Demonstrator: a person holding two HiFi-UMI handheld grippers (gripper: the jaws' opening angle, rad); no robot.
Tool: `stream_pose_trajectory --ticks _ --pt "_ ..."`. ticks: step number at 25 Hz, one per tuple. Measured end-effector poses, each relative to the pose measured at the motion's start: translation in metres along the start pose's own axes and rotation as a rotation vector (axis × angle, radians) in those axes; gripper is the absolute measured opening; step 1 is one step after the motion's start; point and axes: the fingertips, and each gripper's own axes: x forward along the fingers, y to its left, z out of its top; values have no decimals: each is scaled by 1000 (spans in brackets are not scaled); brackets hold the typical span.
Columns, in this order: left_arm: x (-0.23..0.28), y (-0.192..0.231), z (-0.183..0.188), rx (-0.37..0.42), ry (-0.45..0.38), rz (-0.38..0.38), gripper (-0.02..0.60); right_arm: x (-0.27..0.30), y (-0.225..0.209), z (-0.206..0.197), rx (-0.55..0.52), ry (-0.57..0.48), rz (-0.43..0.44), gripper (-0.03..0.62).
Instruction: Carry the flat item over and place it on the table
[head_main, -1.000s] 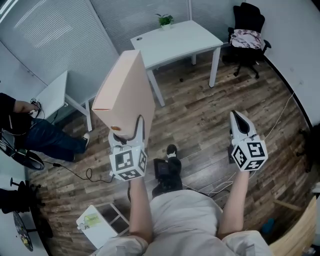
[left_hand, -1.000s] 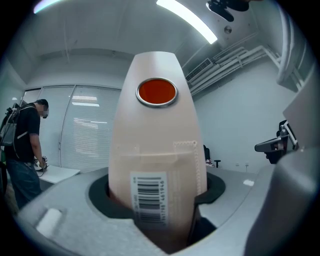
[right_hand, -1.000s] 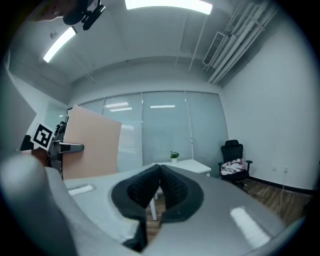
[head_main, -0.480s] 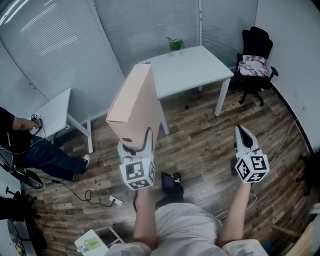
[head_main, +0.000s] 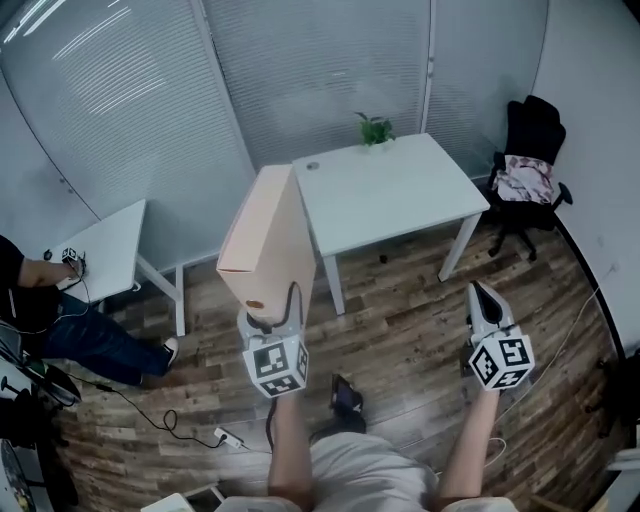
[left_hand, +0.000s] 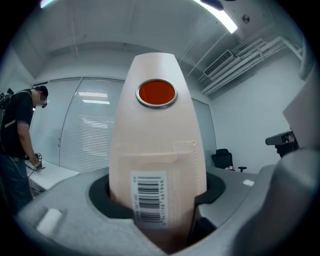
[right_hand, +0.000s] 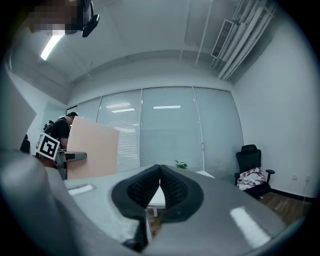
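Pinching the upright pink flat box (head_main: 268, 232) at its barcode label (left_hand: 150, 198), digits unreadable, in the left gripper (head_main: 272, 306), and keeping the right gripper (head_main: 481, 299) pressed together, empty, near the white table (head_main: 392, 188).

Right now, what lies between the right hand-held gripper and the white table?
Only bare wooden floor, as the head view shows. The right hand-held gripper, shut and empty, is short of the white table.
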Motion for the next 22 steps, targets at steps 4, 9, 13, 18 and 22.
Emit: stream_pose_trajectory --ticks 4,9,13,18,22 --pt "44 10 2 -6 12 -12 304 52 -4 0 -16 65 23 2" --pt "93 26 -3 -33 34 -33 304 102 -8 -4 -50 116 77 2" --pt "122 28 -16 -32 53 -15 304 122 -31 -13 -19 112 4 2" --pt "158 29 -29 -75 64 -1 305 148 -62 -22 28 121 -78 2" --pt "192 21 -35 -81 63 -10 304 178 -80 -15 9 97 -104 2"
